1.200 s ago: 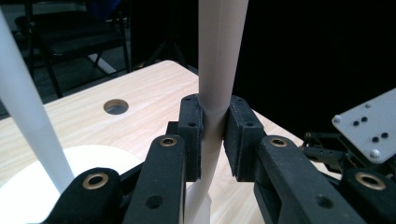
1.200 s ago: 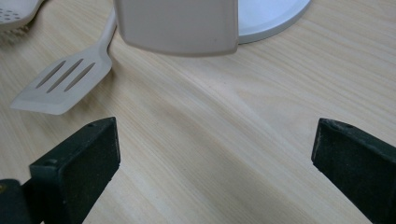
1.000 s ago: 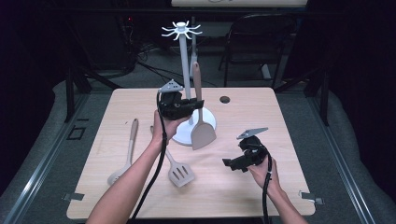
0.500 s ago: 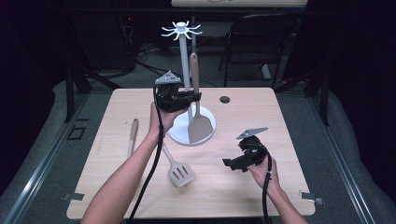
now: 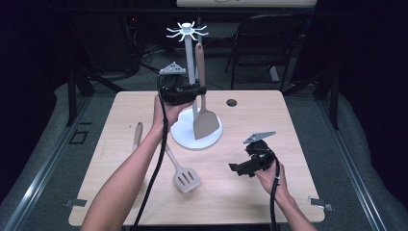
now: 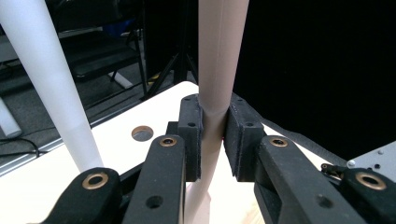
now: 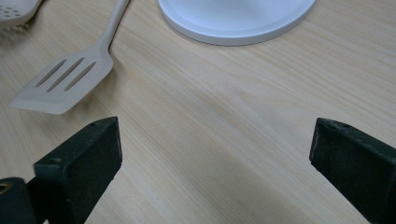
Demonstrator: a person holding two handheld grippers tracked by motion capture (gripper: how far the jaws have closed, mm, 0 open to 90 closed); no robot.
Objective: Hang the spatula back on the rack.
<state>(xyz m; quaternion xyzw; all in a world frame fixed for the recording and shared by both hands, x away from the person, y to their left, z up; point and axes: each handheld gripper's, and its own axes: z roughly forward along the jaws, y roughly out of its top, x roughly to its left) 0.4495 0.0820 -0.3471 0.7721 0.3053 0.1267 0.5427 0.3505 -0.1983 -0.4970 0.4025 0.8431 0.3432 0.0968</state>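
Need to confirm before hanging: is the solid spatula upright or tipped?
Upright: the solid spatula hangs blade-down, handle vertical between the left hand-held gripper pads, beside the rack's pole.

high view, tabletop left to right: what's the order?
Wooden-handled utensil → slotted spatula → solid turner held upright by the left gripper, over the white stand base → right gripper.

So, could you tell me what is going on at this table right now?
A person is working with two handheld grippers. The left gripper is shut on the handle of a beige solid spatula, holding it upright beside the white utensil stand, blade hanging above the stand's round base. The right gripper rests open on the light wooden table. A beige slotted spatula lies flat on the table.
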